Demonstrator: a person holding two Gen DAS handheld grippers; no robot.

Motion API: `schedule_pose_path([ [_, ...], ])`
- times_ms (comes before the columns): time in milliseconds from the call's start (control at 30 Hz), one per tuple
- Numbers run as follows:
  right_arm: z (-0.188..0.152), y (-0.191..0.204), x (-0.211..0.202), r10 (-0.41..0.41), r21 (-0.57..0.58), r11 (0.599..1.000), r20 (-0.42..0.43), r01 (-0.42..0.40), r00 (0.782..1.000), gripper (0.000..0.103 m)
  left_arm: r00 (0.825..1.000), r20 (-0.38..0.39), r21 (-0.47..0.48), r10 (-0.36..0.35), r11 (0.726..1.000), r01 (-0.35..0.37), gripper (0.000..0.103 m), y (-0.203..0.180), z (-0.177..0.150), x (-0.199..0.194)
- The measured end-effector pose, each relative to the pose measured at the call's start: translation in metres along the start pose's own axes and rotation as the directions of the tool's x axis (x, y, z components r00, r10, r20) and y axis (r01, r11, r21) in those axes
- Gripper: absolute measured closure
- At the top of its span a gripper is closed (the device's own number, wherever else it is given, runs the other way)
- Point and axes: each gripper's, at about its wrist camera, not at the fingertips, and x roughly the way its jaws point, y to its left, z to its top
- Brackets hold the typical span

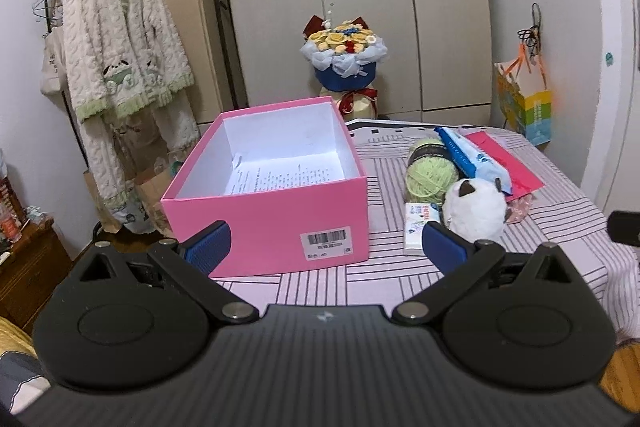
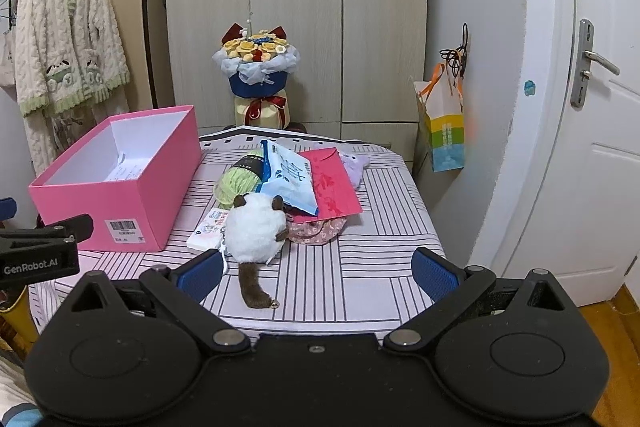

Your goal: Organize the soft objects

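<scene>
An open pink box (image 1: 272, 223) (image 2: 116, 195) stands on the striped table, with a printed paper sheet (image 1: 276, 177) inside. To its right lie a white plush toy (image 1: 476, 207) (image 2: 256, 231) with a brown tail, a green yarn ball (image 1: 430, 171) (image 2: 238, 179), a blue-white soft pack (image 1: 472, 157) (image 2: 288, 179), a small tissue packet (image 1: 418, 227) (image 2: 208, 229), a floral fabric piece (image 2: 316, 229) and a purple soft item (image 2: 356, 165). My left gripper (image 1: 326, 247) is open, near the box's front. My right gripper (image 2: 318, 273) is open, just before the plush.
A red envelope (image 2: 336, 187) lies under the pack. The striped table (image 2: 380, 227) ends near a white door (image 2: 600, 147) on the right. A bouquet (image 2: 258, 67) stands by the wardrobe. A robe (image 1: 124, 67) hangs at left.
</scene>
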Motion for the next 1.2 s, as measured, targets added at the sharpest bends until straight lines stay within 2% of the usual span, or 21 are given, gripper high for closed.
schedule_pose_path([
  [300, -0.001, 0.003, -0.005, -0.002, -0.014, 1.0, 0.015, 0.002, 1.0, 0.001, 1.0, -0.01, -0.025, -0.02, 0.999, 0.02, 0.0, 0.002, -0.001, 0.001],
  [567, -0.002, 0.0, -0.004, -0.018, -0.009, 1.0, 0.018, 0.018, 1.0, 0.001, 1.0, -0.029, -0.046, -0.003, 0.999, 0.002, 0.0, 0.005, -0.003, 0.005],
  [767, -0.002, -0.001, -0.003, -0.03, -0.007, 1.0, 0.018, 0.03, 0.999, 0.001, 1.0, -0.027, -0.105, 0.006, 0.994, -0.009, 0.0, 0.011, -0.002, 0.005],
  [1000, -0.004, -0.001, -0.005, -0.026, -0.017, 0.999, 0.034, 0.027, 0.999, 0.001, 1.0, -0.027, -0.116, 0.015, 0.993, -0.018, 0.0, 0.013, -0.003, 0.005],
  [1100, -0.003, -0.003, -0.009, -0.025, -0.032, 0.999, 0.051, 0.026, 0.998, 0.001, 0.999, 0.006, -0.166, 0.037, 0.985, -0.035, 0.001, 0.015, -0.004, -0.001],
  [1200, 0.003, -0.007, -0.015, -0.016, -0.06, 0.998, 0.066, 0.02, 0.998, 0.0, 0.998, 0.034, -0.127, 0.059, 0.99, -0.054, 0.001, 0.012, -0.001, -0.006],
])
